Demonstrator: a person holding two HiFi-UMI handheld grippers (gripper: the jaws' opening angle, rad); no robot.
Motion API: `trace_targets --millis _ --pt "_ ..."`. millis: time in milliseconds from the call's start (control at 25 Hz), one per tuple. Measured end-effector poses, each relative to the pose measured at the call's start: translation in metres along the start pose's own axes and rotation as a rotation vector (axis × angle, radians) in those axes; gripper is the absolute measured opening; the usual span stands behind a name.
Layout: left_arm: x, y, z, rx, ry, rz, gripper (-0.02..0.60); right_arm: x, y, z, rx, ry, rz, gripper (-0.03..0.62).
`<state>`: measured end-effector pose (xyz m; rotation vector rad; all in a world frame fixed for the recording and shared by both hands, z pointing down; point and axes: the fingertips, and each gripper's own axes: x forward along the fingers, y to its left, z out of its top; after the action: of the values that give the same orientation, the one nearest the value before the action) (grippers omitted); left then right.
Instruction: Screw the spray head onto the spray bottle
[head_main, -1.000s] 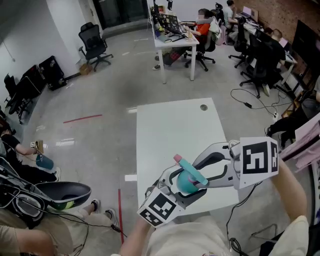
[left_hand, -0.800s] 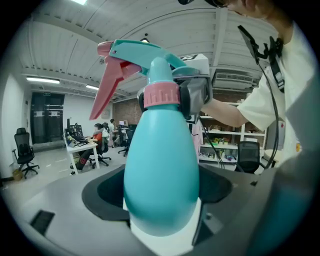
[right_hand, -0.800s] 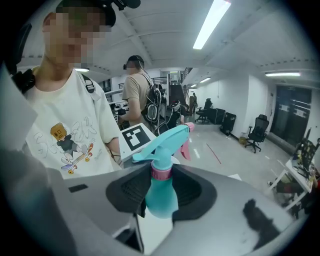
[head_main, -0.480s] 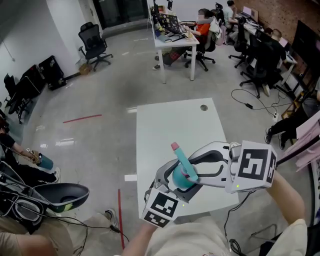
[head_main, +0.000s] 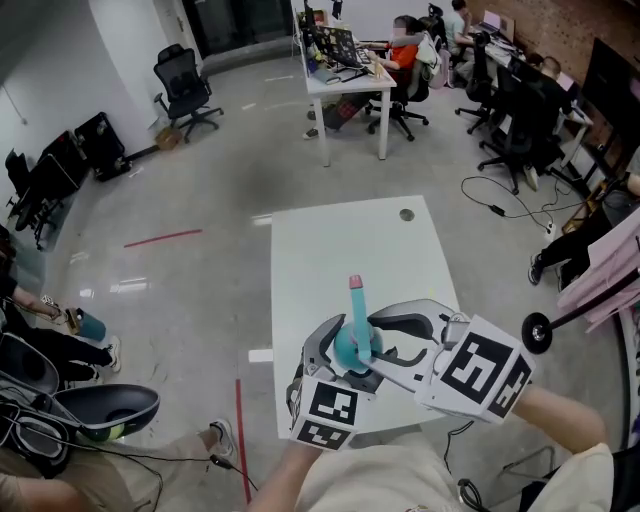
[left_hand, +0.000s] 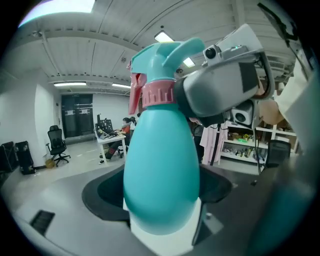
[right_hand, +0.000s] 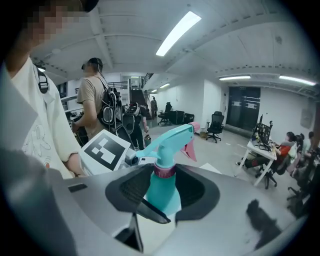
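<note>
The left hand-held gripper (head_main: 342, 362) is clamping the teal spray bottle (left_hand: 160, 170) by its body, above the white counter (head_main: 340, 250). The right hand-held gripper (head_main: 376, 345) is pinching the spray head (right_hand: 172, 139) at its pink collar (right_hand: 164, 171), with the nozzle pointing away from the person.

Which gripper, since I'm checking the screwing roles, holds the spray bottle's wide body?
The left gripper: its jaws clamp the teal spray bottle's wide body, whereas the right gripper grips higher, at the neck by the pink collar.

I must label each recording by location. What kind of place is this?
Probably an open-plan office: a white desk carrying monitors, a rolling office chair on the bare floor, and a person seated at that desk.
</note>
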<state>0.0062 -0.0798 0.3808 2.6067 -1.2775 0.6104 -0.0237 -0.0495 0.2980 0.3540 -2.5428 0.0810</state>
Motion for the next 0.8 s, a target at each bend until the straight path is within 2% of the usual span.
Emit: trace_targets --millis 240,440,560,680,720,800 --pt "0.003 -0.010 0.001 0.030 -0.028 -0.093 0.403 -0.010 0.000 -0.004 -0.021 0.004 0.133 0.204" --pt "-0.007 -0.015 0.008 0.091 -0.050 -0.186 0.403 -0.015 0.008 0.008 -0.080 -0.028 0.240 0.213" --pt "-0.018 -0.020 0.003 0.131 -0.038 -0.235 0.403 -0.007 0.016 0.015 -0.065 -0.031 0.274 0.212" --pt "-0.016 -0.026 0.004 0.125 -0.034 -0.250 0.403 -0.010 0.012 0.011 -0.046 -0.048 0.299 0.202" --pt "-0.014 -0.026 0.005 0.114 -0.037 -0.245 0.403 -0.012 0.010 0.010 -0.036 -0.061 0.300 0.152" --pt "-0.012 -0.024 0.008 0.097 -0.045 -0.218 0.403 -0.013 0.005 0.010 -0.027 -0.089 0.286 0.133"
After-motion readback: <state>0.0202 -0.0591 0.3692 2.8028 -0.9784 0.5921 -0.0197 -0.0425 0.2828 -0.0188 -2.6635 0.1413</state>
